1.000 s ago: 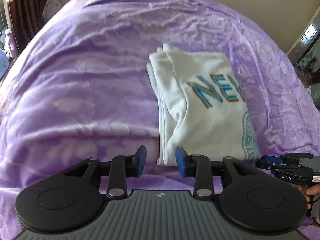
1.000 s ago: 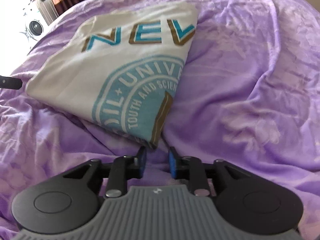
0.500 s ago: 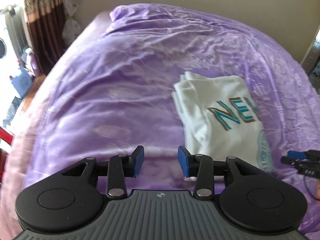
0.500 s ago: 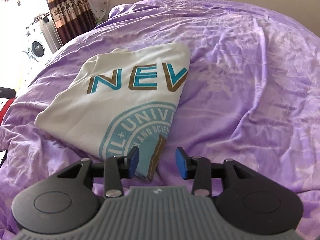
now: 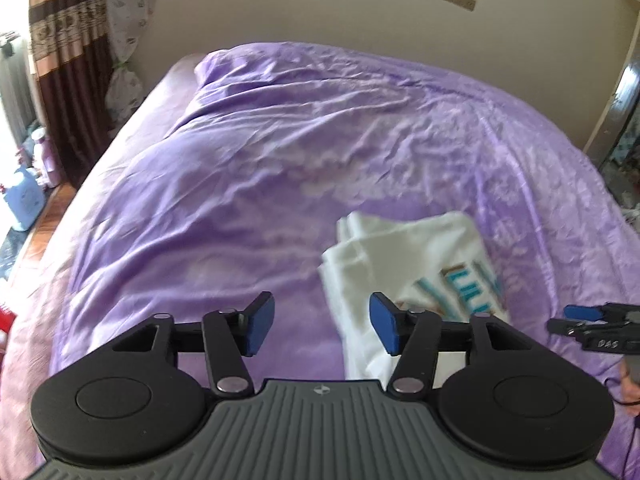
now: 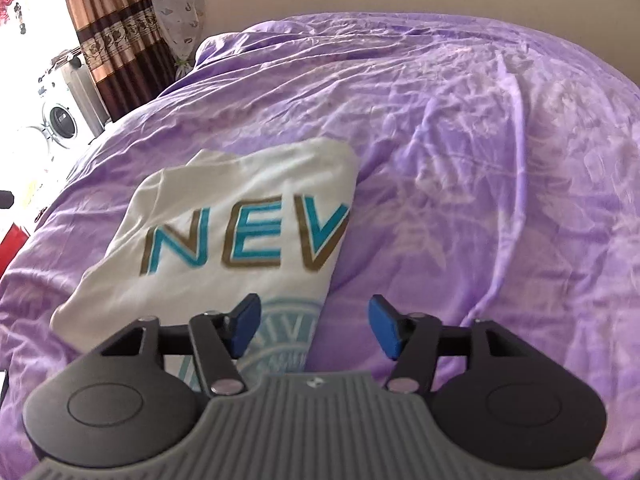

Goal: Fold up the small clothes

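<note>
We hold both grippers raised above the purple bedspread (image 6: pixel 480 160), and the folded white T-shirt (image 6: pixel 224 216) lies flat on it, forward of both and between them. From our left gripper (image 5: pixel 322 330) the shirt sits ahead and to the right; from our right gripper (image 6: pixel 314 330) it sits ahead and to the left, its right-hand folded edge running almost straight away from us just inside the gap. We judge the right gripper the nearer, since its left pad overlaps the shirt's lower part in that view. Both sets of jaws stand wide apart and hold nothing. The shirt looks like a compact, neat packet, longer away from us than across, with teal-and-gold "NEV" lettering and a round teal seal uppermost, stacked layers showing along its left edge.
</note>
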